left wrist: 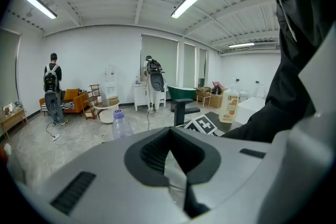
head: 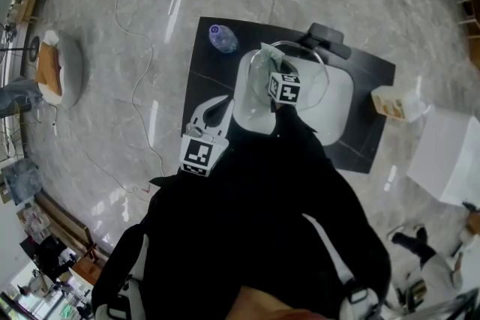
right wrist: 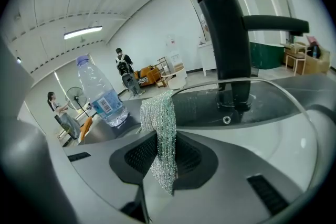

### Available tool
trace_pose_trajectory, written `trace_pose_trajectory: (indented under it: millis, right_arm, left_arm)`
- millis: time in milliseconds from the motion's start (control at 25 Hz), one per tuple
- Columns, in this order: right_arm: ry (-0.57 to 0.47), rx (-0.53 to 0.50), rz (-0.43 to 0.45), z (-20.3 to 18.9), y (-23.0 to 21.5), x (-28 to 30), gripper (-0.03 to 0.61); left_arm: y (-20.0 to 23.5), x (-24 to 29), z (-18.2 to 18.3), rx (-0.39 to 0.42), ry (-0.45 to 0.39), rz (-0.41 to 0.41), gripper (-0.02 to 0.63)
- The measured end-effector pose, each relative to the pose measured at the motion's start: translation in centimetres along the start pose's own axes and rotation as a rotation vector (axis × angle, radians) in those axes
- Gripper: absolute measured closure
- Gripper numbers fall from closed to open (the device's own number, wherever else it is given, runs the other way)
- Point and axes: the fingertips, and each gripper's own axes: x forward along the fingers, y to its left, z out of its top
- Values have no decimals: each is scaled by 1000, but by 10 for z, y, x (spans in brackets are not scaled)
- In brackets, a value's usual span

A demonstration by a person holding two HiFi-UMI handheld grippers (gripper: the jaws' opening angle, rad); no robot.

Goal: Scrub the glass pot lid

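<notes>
Right hand-held gripper (right wrist: 163, 161) clamping scrubber (right wrist: 159, 122), glass lid (right wrist: 206, 105) ahead (left hand-held gripper (left wrist: 174, 166) pinching it)

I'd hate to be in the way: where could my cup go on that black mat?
Bare mat between white basin and soap bottle, and just below the water bottle. The basin is crowded: right tongs, glass lid.
</notes>
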Motion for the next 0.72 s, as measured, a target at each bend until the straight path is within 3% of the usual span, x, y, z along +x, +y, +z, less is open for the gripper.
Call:
trace_pose_trajectory:
  millis: [720]
  right_arm:
    - [-6, 39, -86, 1, -36, -9, 503]
  left_arm:
    - [-6, 8, 7, 13, -14, -32, 612]
